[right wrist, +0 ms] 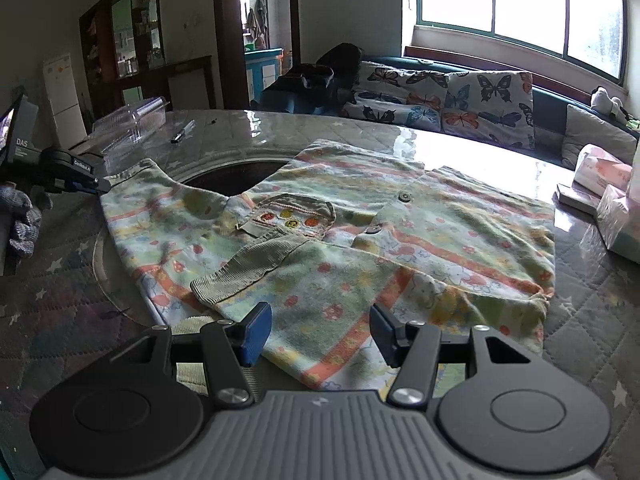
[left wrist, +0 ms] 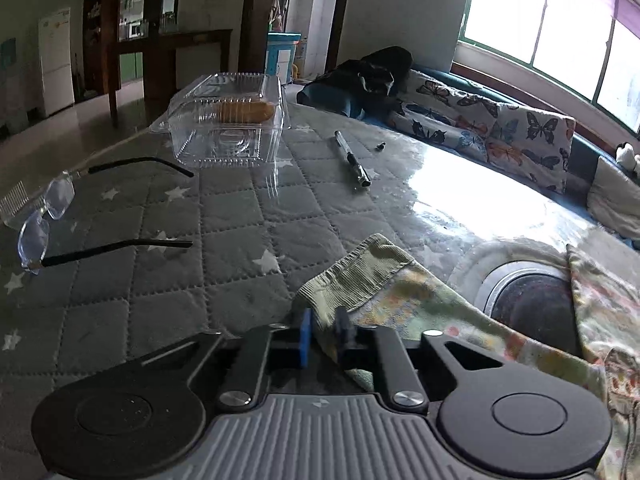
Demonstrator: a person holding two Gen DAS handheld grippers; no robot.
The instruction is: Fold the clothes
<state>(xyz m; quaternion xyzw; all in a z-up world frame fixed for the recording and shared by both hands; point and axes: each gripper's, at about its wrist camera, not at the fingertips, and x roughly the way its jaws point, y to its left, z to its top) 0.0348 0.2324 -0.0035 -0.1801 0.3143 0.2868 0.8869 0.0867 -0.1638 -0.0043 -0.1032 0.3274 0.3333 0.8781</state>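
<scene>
From the left wrist, the left gripper (left wrist: 324, 334) is clenched on the ribbed cuff of the printed shirt's sleeve (left wrist: 360, 276), which runs away toward the glasses (left wrist: 60, 216), clear plastic box (left wrist: 228, 120) and pen (left wrist: 352, 160) on the quilted table (left wrist: 160, 300). From the right wrist, the right gripper (right wrist: 318, 334) stands released over the shirt (right wrist: 400, 240), which lies flat with its long axis left to right across a round recess (right wrist: 236, 176), tissue packs (right wrist: 604, 184) to the right

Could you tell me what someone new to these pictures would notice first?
The patterned child's jacket spread across the middle of the table, one sleeve folded over its front. The left gripper pinches the other sleeve's cuff at the table's left; the right gripper sits open at the near hem. Eyeglasses lie far left.
</scene>
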